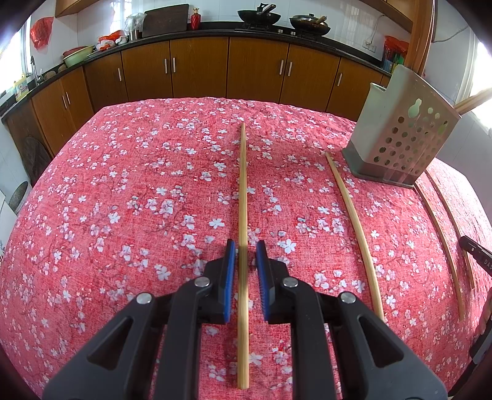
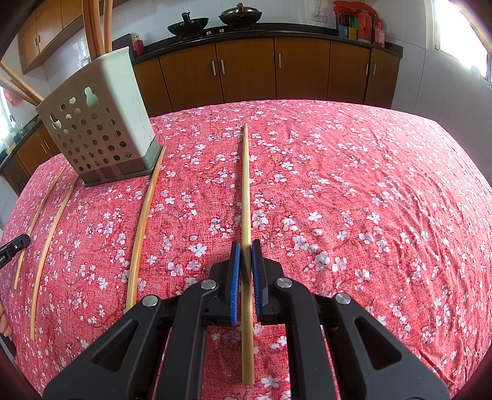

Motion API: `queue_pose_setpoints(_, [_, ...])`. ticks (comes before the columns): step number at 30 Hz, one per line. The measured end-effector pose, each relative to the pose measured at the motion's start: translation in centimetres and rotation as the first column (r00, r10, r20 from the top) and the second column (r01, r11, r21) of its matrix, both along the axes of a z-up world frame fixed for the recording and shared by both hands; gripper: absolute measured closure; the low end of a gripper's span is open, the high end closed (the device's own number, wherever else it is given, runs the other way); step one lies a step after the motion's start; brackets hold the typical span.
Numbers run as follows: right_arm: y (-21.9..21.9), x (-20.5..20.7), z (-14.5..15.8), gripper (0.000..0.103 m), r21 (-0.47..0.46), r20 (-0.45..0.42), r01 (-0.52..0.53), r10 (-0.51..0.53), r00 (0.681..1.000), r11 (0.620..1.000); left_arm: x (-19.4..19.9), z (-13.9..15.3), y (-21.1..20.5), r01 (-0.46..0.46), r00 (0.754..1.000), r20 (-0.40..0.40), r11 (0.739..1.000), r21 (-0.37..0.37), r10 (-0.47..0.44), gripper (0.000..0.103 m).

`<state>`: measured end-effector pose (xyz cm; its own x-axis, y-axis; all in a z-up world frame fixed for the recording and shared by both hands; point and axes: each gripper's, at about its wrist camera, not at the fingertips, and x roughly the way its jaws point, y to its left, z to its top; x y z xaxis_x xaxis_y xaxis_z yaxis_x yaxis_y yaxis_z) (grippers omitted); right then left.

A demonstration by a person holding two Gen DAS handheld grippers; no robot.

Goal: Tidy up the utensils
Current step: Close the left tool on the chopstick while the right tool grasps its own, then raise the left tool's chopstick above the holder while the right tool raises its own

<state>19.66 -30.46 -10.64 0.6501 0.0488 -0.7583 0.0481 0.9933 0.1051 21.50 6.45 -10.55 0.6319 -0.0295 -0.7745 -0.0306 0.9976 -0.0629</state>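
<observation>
Right wrist view: our right gripper [image 2: 245,246] seems clamped on a chopstick [image 2: 246,184]. Our left gripper [image 1: 246,246] straddles another chopstick [image 1: 243,190], jaws apart. Next we close, then carry both to the holder [image 2: 101,123].

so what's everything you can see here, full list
chopsticks on cloth: four per wrist view, pale bamboo, lying lengthwise
utensil holder: one, grey-white with holes, standing on the cloth
chopsticks in holder: several, brown, sticking out the top
tablecloth: one, red with white blossoms, covering the table
woks: two, black, on the back counter
cabinets: a row, brown, under the counter
left gripper: black with blue pads, open, straddling a chopstick
right gripper: black with blue pads, close around a chopstick, contact unclear
</observation>
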Motion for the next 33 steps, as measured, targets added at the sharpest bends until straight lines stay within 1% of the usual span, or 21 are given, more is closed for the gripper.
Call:
queue_pose_setpoints(10, [0.0, 0.0, 0.0, 0.094, -0.002, 0.000, 0.002, -0.002, 1.000, 1.000, 0.0, 0.0, 0.1, -0.001, 1.000, 0.000, 1.000, -0.001, 0.001, 0.087])
queue_pose_setpoints(15, [-0.1, -0.1, 0.0, 0.094, 0.005, 0.000, 0.001, -0.001, 1.000, 1.000, -0.1, 0.0, -0.2, 0.006, 1.000, -0.002, 1.000, 0.020, -0.006, 0.087])
queue_pose_setpoints(16, [-0.1, -0.1, 0.0, 0.094, 0.004, 0.000, 0.000, 0.000, 1.000, 1.000, -0.4, 0.0, -0.5, 0.011, 1.000, -0.004, 0.999, 0.037, -0.011, 0.087])
queue_pose_setpoints(18, [-0.1, -0.5, 0.1, 0.094, 0.004, 0.000, -0.006, 0.006, 1.000, 1.000, -1.0, 0.0, -0.8, 0.020, 1.000, -0.005, 0.999, 0.048, -0.019, 0.087])
queue_pose_setpoints(25, [-0.2, -1.6, 0.1, 0.094, 0.024, 0.000, -0.006, 0.006, 1.000, 1.000, -2.5, -0.2, -1.3, 0.023, 1.000, -0.005, 0.998, 0.050, -0.023, 0.087])
queue_pose_setpoints(28, [-0.3, -1.8, 0.1, 0.095, 0.023, 0.000, -0.005, 0.005, 1.000, 1.000, -2.6, -0.3, -1.3, 0.024, 1.000, -0.006, 0.998, 0.063, -0.024, 0.089])
queue_pose_setpoints(30, [-0.4, -1.9, 0.1, 0.095, 0.026, 0.000, -0.004, 0.004, 1.000, 1.000, -2.6, -0.2, -1.1, 0.022, 1.000, -0.006, 0.998, 0.064, -0.022, 0.095])
queue_pose_setpoints(33, [-0.9, -2.3, 0.7, 0.095, 0.047, 0.007, -0.001, 0.001, 1.000, 0.999, -3.0, 0.1, -0.6, 0.021, 1.000, -0.009, 0.998, 0.059, -0.020, 0.095])
